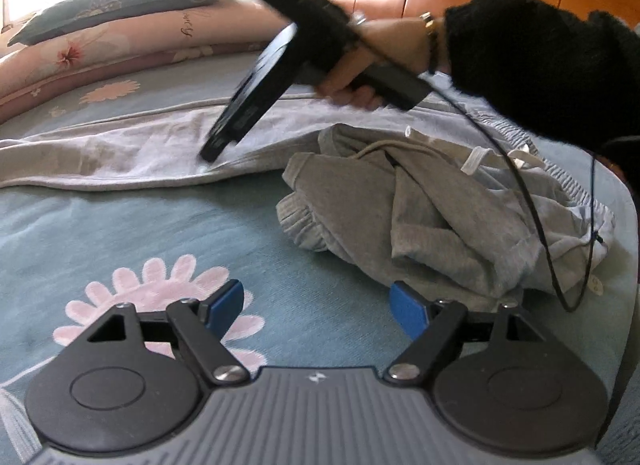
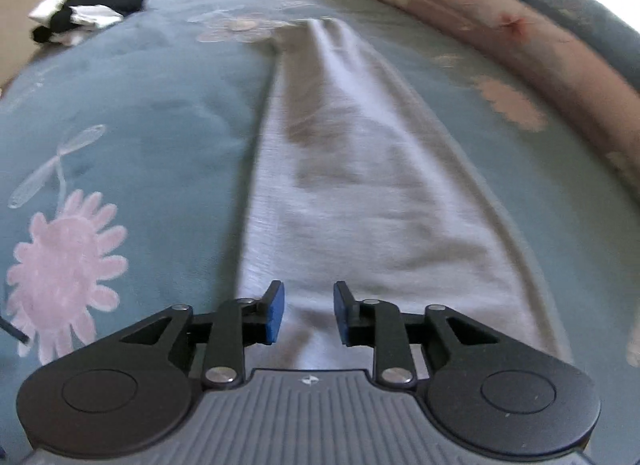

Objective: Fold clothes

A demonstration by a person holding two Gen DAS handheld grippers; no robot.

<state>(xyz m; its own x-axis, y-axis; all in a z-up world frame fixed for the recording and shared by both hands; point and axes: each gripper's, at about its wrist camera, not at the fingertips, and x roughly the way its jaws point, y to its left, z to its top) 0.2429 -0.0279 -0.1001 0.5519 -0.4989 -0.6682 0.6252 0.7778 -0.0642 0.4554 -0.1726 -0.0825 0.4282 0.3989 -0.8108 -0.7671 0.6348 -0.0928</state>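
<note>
Left gripper (image 1: 318, 311) low over the blue flowered bedspread (image 1: 120, 233), jaws wide apart, nothing between them; crumpled grey garment (image 1: 384, 209) just beyond its right finger, white drawstrings on top; pale grey trousers (image 2: 360, 185) stretched flat, running far along the bed toward the pillows (image 1: 120, 17); right gripper (image 2: 308, 313) tipped down over the near end of that leg, jaws partly apart, pads clear of the cloth; black-and-white clothes (image 2: 80, 17) at the far left edge.
</note>
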